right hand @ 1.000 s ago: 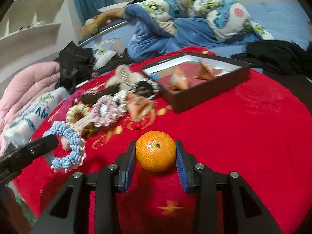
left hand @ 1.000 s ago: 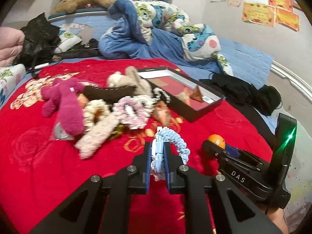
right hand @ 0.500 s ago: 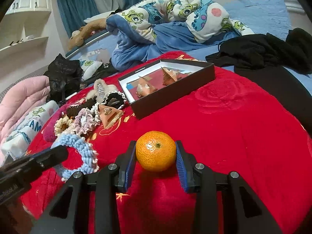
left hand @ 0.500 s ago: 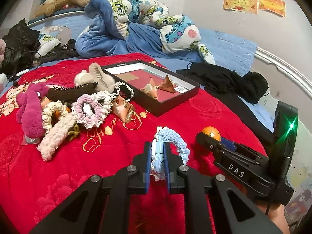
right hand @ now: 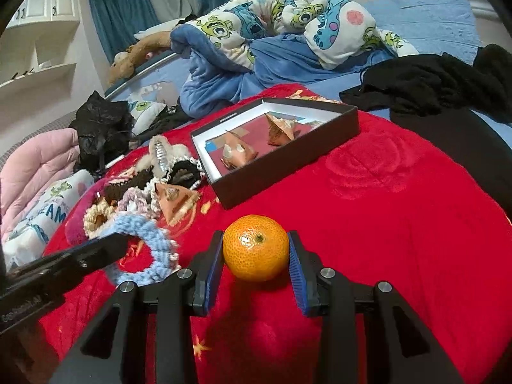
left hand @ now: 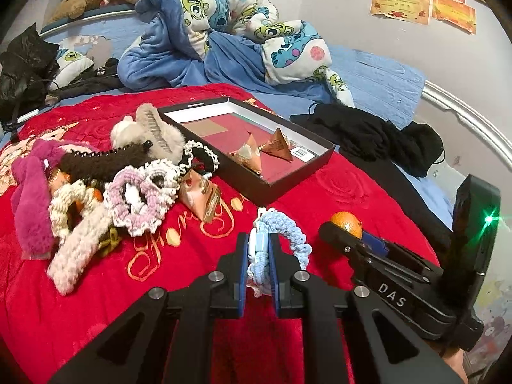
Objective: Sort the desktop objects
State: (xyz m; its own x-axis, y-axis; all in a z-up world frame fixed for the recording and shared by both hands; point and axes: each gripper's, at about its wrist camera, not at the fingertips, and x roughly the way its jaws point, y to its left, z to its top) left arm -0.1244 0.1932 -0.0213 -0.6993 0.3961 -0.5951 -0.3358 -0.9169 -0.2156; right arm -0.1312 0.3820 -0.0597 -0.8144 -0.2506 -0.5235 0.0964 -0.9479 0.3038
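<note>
From the left wrist, the left tool (left hand: 259, 257) is clamped tight on a pale blue crocheted scrunchie (left hand: 283, 240), its loop bulging out to the right of the blue pads above the red blanket (left hand: 80, 313) on the bed. Further out lies a heap of scrunchies and fuzzy hair clips (left hand: 105, 185), with a folded paper pyramid (left hand: 201, 196) at its right edge. Beyond that sits a shallow black box (left hand: 252, 142) holding two more paper pyramids (left hand: 265, 150). To the right, the right tool (left hand: 348, 235) reaches in, gripping a tangerine (left hand: 347, 222). Black clothing (left hand: 374, 137) lies at the bed's edge, a crumpled cartoon-print blanket (left hand: 230, 32) behind.

From the right wrist, the right tool (right hand: 256, 252) has its blue pads pressed on both sides of the tangerine (right hand: 255, 248), held over the red blanket (right hand: 400, 224). The black box (right hand: 281, 147) lies ahead and slightly left, two paper pyramids (right hand: 256, 144) inside. At the left, the left tool (right hand: 118, 243) carries the blue scrunchie (right hand: 144, 249), near the heap of hair things (right hand: 144, 179).
</note>
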